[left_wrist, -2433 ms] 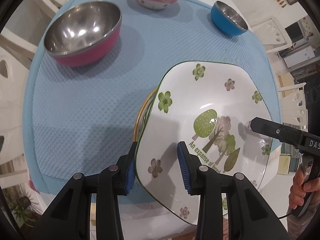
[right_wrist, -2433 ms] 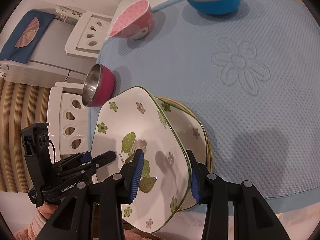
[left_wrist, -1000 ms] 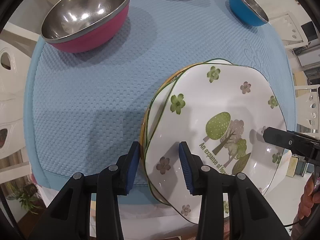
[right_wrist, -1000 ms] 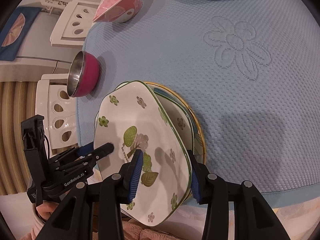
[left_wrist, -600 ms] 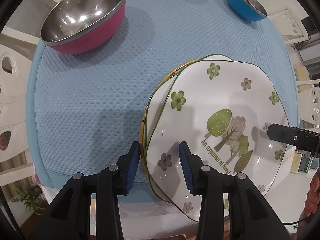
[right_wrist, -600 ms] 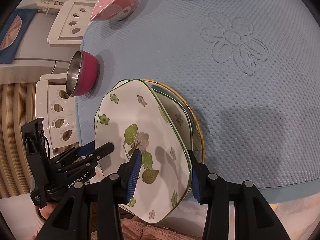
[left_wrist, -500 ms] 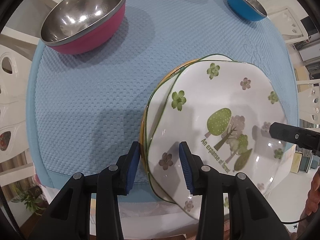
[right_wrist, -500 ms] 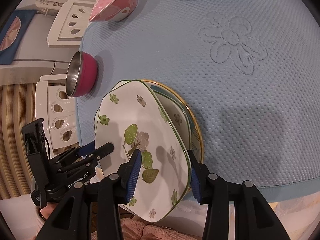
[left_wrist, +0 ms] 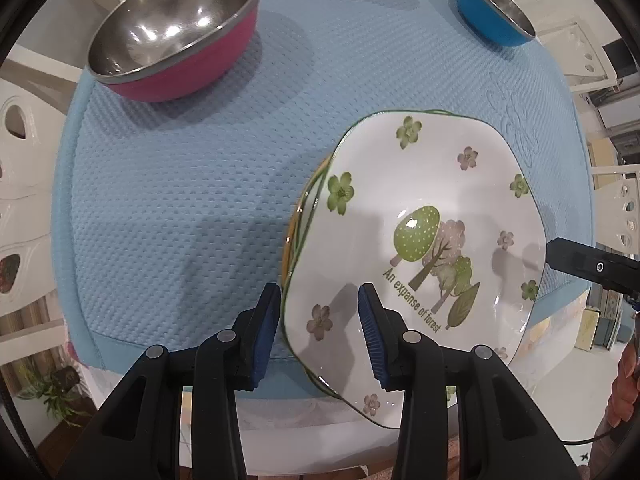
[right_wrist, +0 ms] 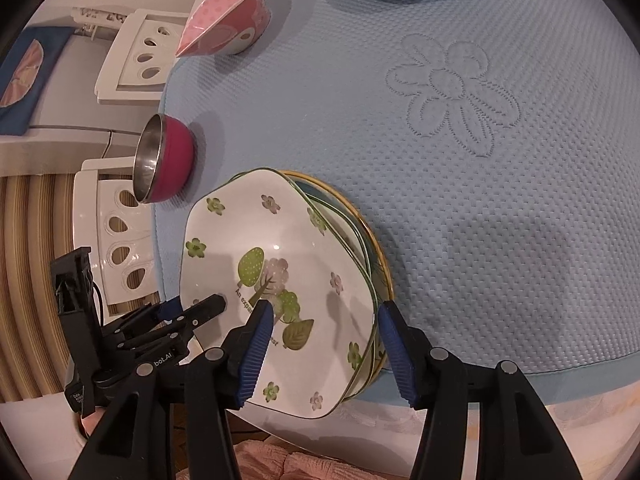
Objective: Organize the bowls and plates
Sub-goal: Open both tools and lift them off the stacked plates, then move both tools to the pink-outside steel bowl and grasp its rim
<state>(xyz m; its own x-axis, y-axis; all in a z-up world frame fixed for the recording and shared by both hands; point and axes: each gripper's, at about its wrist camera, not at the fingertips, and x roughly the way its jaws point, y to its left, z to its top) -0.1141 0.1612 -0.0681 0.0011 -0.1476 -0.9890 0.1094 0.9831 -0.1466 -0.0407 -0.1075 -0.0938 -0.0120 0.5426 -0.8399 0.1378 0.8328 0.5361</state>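
A white deep plate with green flowers and a tree print (left_wrist: 420, 200) (right_wrist: 280, 248) lies on top of a stack of plates, whose lowest one has a yellow rim (right_wrist: 382, 264) (left_wrist: 289, 232). The stack sits at the near edge of the blue mat (left_wrist: 180, 200). My left gripper (left_wrist: 318, 294) is shut on the plate's near-left rim, one pad outside and one inside. My right gripper (right_wrist: 326, 308) straddles the opposite rim; its jaws are opening and the pads stand off the plate. Each gripper also shows in the other's view, the left gripper (right_wrist: 192, 316) and the right gripper (left_wrist: 592, 264).
A pink steel bowl (left_wrist: 172, 36) (right_wrist: 168, 160) stands at the mat's far left. A blue steel bowl (left_wrist: 492, 28) and a pink patterned bowl (right_wrist: 224, 20) stand along the far edge. White chairs (right_wrist: 132, 52) surround the table. The plate stack overhangs the table's front edge.
The floral plate came down from a raised, tilted hold and settled onto the stack. The right gripper's jaws have widened around its rim. The left gripper has kept its grip.
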